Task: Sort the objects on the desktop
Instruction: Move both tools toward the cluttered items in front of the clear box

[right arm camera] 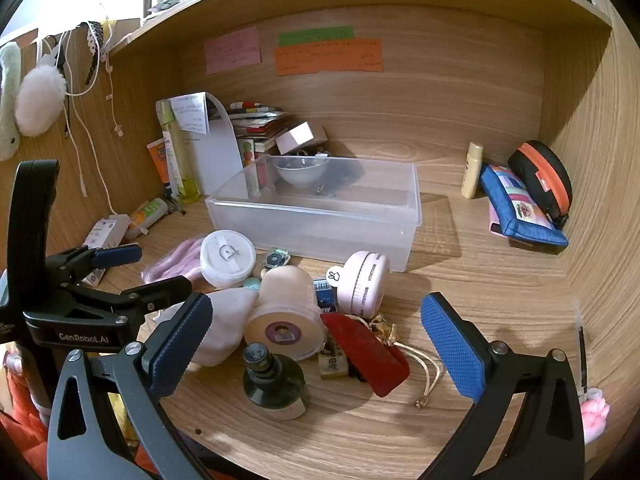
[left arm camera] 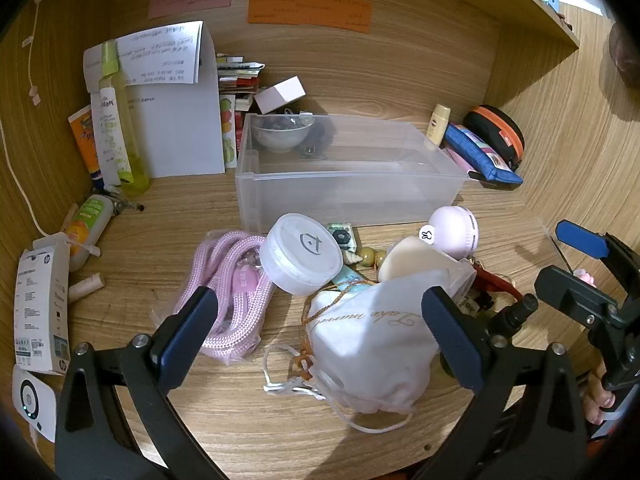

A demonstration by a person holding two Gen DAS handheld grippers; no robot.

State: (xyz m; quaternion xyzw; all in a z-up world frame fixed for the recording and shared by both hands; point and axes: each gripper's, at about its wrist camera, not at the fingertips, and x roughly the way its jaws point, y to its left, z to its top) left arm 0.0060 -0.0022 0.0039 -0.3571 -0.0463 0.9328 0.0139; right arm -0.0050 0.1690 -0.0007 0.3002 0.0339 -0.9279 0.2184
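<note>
A heap of small objects lies on the wooden desk in front of a clear plastic bin (left arm camera: 352, 192) (right arm camera: 320, 216). A white drawstring pouch (left arm camera: 372, 340) (right arm camera: 224, 320) sits between the fingers of my left gripper (left arm camera: 320, 332), which is open and low over it. A white round jar (left arm camera: 304, 254) (right arm camera: 227, 258), a pink rope (left arm camera: 232, 296), a pink round case (left arm camera: 456, 230) (right arm camera: 366, 282), a cream tub (right arm camera: 286, 316), a dark bottle (right arm camera: 272, 380) and a red case (right arm camera: 364, 352) lie in the heap. My right gripper (right arm camera: 316, 344) is open above the heap.
The bin holds a white bowl (left arm camera: 280, 132) at its back. Papers and a yellow spray bottle (left arm camera: 116, 120) stand at the back left, tubes and a white box (left arm camera: 38, 308) at the left. A blue pouch (right arm camera: 520, 208), a black-orange case (right arm camera: 544, 180) and a cream bottle (right arm camera: 472, 176) stand at the right wall.
</note>
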